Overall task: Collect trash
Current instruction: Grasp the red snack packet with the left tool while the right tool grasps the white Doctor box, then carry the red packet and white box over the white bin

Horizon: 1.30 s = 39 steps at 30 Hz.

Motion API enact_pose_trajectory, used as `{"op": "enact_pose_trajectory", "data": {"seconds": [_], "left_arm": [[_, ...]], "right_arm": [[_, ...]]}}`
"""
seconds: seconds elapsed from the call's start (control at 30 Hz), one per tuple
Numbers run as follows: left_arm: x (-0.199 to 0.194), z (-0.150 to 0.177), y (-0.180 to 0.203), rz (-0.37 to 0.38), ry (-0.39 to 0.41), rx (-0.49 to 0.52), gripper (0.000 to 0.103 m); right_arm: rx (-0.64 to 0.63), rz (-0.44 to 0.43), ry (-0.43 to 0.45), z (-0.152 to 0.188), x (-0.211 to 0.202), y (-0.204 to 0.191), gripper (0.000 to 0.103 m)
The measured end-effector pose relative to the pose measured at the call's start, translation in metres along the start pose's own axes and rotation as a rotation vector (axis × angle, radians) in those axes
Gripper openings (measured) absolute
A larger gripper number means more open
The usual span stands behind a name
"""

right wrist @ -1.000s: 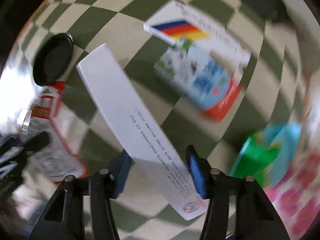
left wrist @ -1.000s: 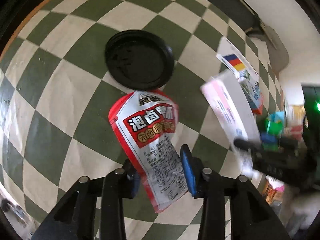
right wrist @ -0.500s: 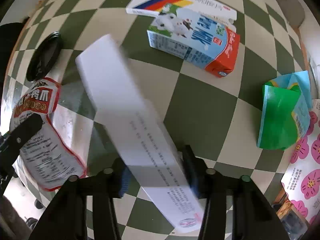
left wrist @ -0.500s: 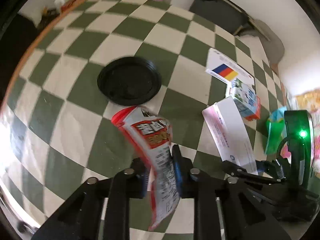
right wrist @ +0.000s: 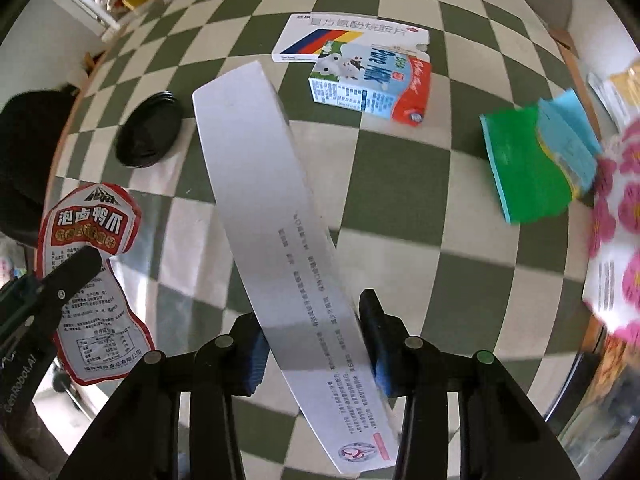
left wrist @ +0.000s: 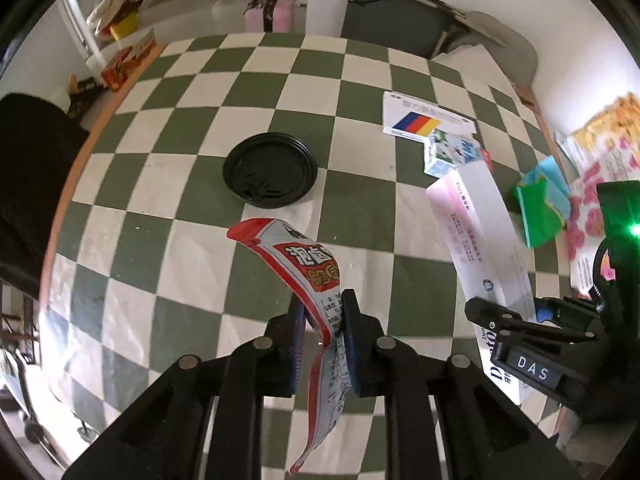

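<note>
My left gripper (left wrist: pixel 320 312) is shut on a red and white snack wrapper (left wrist: pixel 316 268) and holds it above the green-and-white checked table (left wrist: pixel 192 248). The wrapper also shows in the right wrist view (right wrist: pixel 92 276), with the left gripper's finger (right wrist: pixel 68 272) across it. My right gripper (right wrist: pixel 312 328) is shut on a long white carton (right wrist: pixel 276 224), lifted off the table and tilted left. The carton also shows in the left wrist view (left wrist: pixel 480 248), held by the right gripper (left wrist: pixel 516 316).
On the table lie a black round lid (left wrist: pixel 270 169), a flat medicine box with coloured stripes (right wrist: pixel 348 36), a blue milk carton (right wrist: pixel 372 80) and a green and blue packet (right wrist: pixel 536 160). A pink-flowered bag (right wrist: pixel 616 248) is at the right edge. A chair (left wrist: pixel 400 20) stands behind the table.
The left gripper closed on the snack wrapper and lifted it. The right gripper closed on the white carton. Both have pulled up and back from the table.
</note>
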State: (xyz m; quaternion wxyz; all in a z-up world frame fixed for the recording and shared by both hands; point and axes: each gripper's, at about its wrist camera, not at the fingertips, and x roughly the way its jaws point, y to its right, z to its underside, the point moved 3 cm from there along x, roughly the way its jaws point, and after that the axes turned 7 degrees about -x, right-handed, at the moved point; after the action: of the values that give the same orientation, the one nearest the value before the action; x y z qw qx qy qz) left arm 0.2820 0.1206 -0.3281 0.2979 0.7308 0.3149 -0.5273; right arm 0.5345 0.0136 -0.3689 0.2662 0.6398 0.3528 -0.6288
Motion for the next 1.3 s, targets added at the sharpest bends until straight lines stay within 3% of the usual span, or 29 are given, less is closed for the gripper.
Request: {"op": "enact_pose_trajectory", "data": {"seconds": [0.13, 0.53, 0.7, 0.83, 0.93, 1.1, 1.3], "left_arm": [[-0.024, 0.019, -0.008, 0.005, 0.026, 0.032, 0.014], [-0.099, 0.113, -0.06, 0.09, 0.098, 0.163, 0.014], [-0.123, 0.171, -0.095, 0.148, 0.067, 0.223, 0.014], [-0.123, 0.212, -0.12, 0.172, -0.003, 0.234, 0.014], [-0.103, 0.246, -0.139, 0.182, -0.098, 0.223, 0.014], [-0.032, 0.295, -0.164, 0.177, -0.27, 0.171, 0.014], [0.106, 0.335, -0.19, 0.126, -0.418, 0.092, 0.015]], "right_arm": [[0.053, -0.03, 0.042, 0.035, -0.021, -0.005, 0.043], [0.187, -0.044, 0.16, 0.171, -0.079, -0.12, 0.043], [0.266, -0.049, 0.187, 0.247, -0.089, -0.174, 0.042], [0.333, -0.103, 0.152, 0.309, -0.078, -0.211, 0.042], [0.367, -0.138, 0.088, 0.353, -0.055, -0.232, 0.042], [0.438, -0.186, -0.072, 0.421, 0.031, -0.25, 0.042], [0.49, -0.237, -0.221, 0.461, 0.169, -0.251, 0.042]]}}
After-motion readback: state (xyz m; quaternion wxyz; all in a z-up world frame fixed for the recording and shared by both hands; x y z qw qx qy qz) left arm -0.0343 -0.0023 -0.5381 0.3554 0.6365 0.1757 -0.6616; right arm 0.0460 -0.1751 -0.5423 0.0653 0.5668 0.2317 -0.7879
